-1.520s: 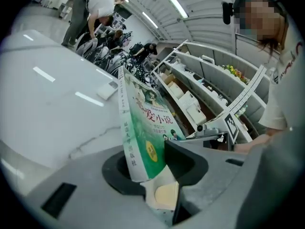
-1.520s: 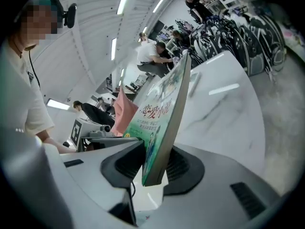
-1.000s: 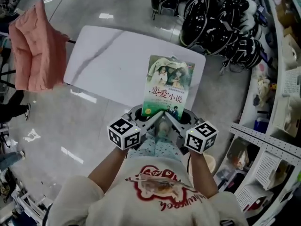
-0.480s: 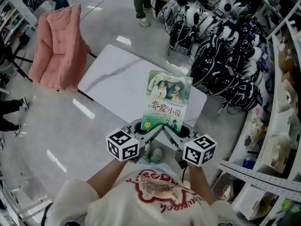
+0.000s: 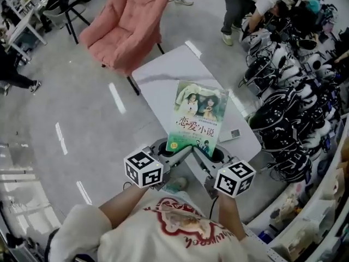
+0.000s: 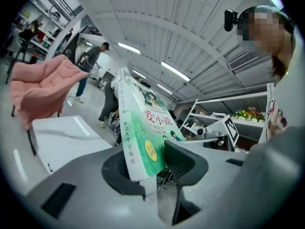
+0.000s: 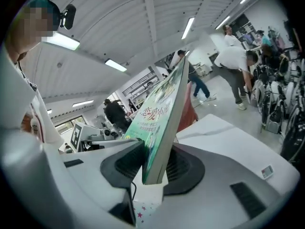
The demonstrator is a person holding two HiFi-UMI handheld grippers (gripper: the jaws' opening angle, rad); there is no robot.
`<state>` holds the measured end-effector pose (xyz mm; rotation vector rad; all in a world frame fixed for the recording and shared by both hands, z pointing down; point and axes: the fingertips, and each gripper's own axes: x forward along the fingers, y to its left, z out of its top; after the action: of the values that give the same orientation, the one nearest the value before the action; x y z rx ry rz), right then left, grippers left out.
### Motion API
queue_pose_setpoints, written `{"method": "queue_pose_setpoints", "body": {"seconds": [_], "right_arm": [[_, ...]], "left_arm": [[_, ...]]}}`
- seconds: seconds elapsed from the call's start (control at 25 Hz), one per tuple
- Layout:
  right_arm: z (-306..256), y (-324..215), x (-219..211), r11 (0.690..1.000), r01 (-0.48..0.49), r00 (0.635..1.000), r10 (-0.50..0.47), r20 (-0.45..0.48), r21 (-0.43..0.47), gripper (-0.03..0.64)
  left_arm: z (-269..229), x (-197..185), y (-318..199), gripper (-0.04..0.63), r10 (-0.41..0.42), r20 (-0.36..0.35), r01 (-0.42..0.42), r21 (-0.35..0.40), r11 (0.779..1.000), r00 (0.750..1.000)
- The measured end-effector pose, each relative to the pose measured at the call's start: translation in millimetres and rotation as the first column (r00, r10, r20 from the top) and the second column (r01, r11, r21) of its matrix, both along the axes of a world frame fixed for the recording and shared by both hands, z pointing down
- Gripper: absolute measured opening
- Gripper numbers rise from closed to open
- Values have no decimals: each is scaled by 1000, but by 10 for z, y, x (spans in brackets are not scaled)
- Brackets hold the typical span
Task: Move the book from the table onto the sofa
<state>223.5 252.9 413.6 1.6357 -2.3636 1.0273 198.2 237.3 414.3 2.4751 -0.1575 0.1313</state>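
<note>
Grip: left claw (image 5: 173,149) and right claw (image 5: 207,153), both clamped on bottom edge of the paperback book (image 5: 197,113).
Carry: I should move them together toward the pink sofa (image 5: 128,23).

Strip lights (image 6: 174,71) overhead are lighting everything brightly and evenly, laying white streaks of glare on the glossy floor (image 5: 65,108) at the head view's left. All views are bending and darkening toward the corners; the book (image 5: 197,116) is showing sharp, while the gripper views' lower foreground is blurring softly.
</note>
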Motion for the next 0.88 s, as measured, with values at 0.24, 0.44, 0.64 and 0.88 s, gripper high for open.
{"method": "queue_pose_setpoints", "body": {"seconds": [0.24, 0.44, 0.64, 0.88], "right_arm": [[233, -815, -913, 984, 175, 984, -175, 6, -16, 115], [248, -1388, -1495, 960, 280, 960, -280, 9, -14, 115], [274, -2201, -2108, 946, 325, 946, -325, 11, 5, 117], [176, -3381, -2791, 938, 344, 938, -345, 26, 47, 115]], "left_arm": [[240, -940, -768, 135, -189, -13, 188, -32, 982, 982], [254, -1532, -1310, 135, -298, -21, 297, -33, 954, 954], [289, -2151, -2108, 135, -350, -41, 348, -39, 937, 936], [181, -2836, -3282, 135, -375, -42, 376, 8, 927, 926]]}}
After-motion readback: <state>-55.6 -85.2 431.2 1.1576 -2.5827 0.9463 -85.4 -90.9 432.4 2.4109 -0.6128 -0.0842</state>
